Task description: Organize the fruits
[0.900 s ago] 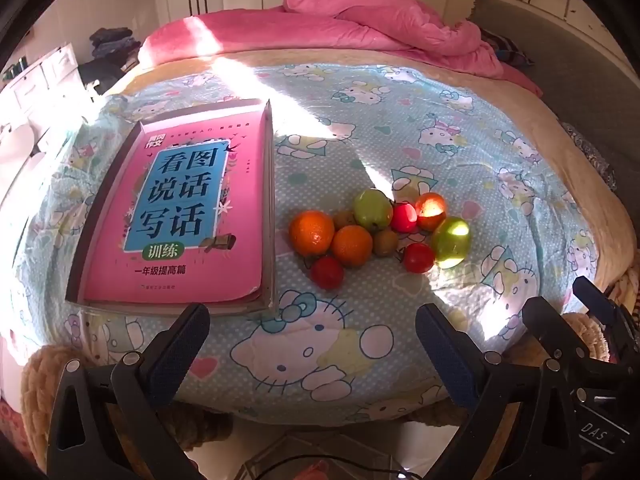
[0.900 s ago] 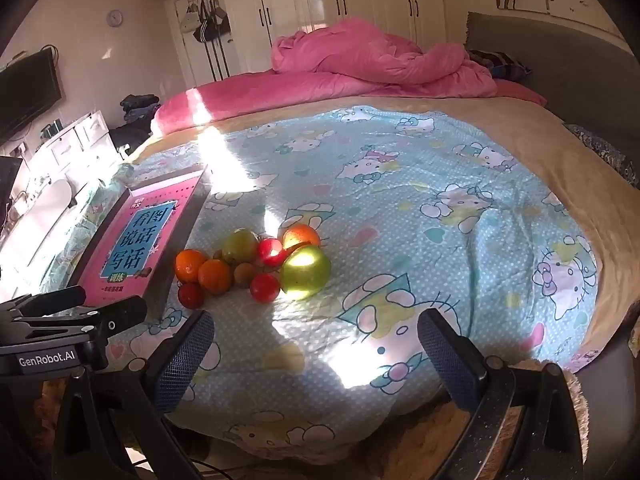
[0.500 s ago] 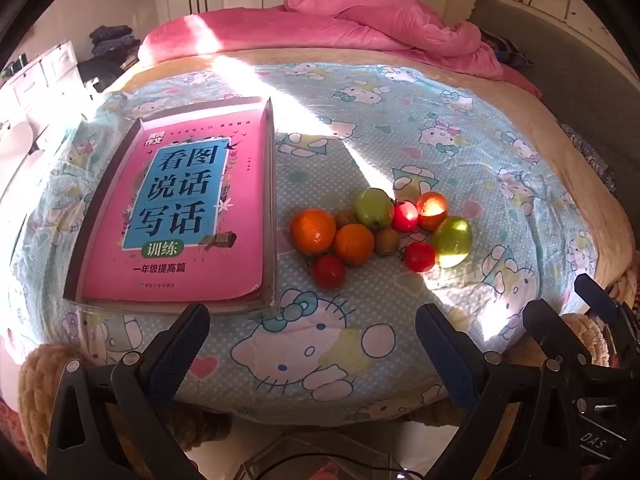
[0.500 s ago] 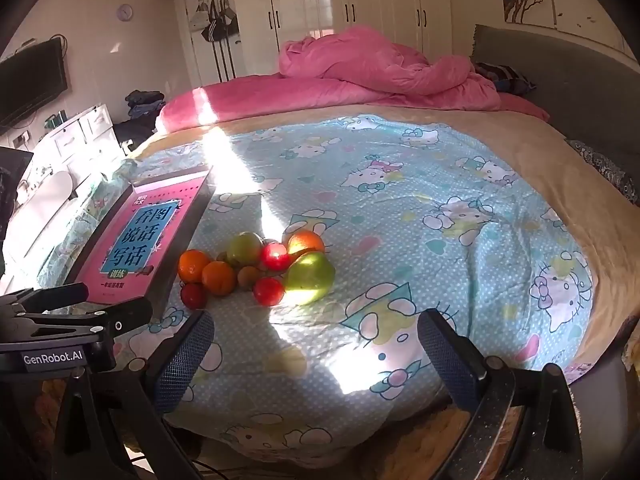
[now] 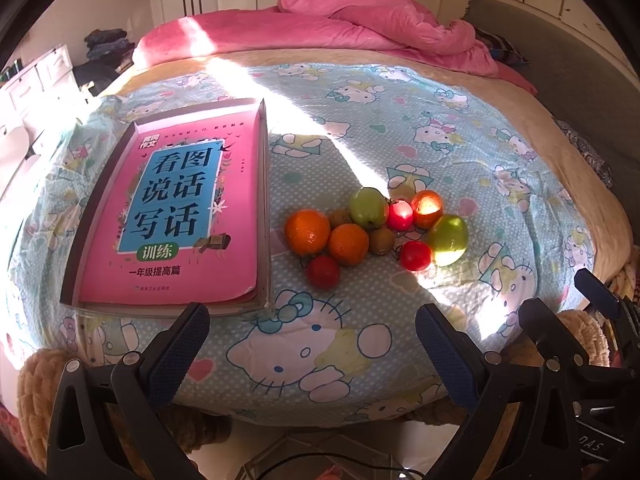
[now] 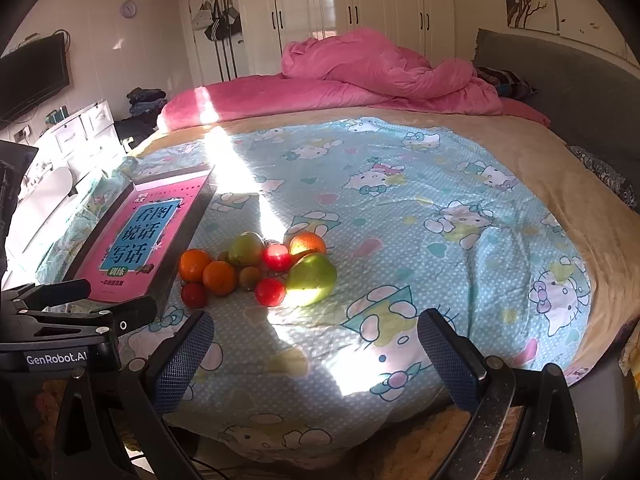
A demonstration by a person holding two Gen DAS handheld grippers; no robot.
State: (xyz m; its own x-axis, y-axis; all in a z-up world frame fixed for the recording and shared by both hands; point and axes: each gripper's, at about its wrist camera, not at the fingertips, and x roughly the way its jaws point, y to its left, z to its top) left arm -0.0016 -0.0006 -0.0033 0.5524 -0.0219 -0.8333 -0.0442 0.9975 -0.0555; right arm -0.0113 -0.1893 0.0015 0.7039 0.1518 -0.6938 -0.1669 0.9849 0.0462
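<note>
Two empty grippers hover at the near edge of a bed, ahead of a small pile of fruit.

Nearest the viewer, the left gripper (image 5: 312,344) and the right gripper (image 6: 316,352) both have their jaws spread wide with nothing between them, tilted down toward a cartoon-cat bedsheet (image 5: 360,128). The left gripper's body, seen from the right camera, reads "GenRobot.AI". Further on, the fruit (image 5: 376,232) lies in a loose cluster running left to right: oranges, green apples, small red fruit and kiwis, touching one another. It sits ahead and slightly right of the left jaws, ahead and left of the right jaws; neither seems clearly nearer. Just left of the fruit lies a tray (image 5: 264,200) holding a pink book (image 5: 176,208) titled "看图说话写话 训练". Farthest back is a pink duvet (image 5: 368,16).
</note>
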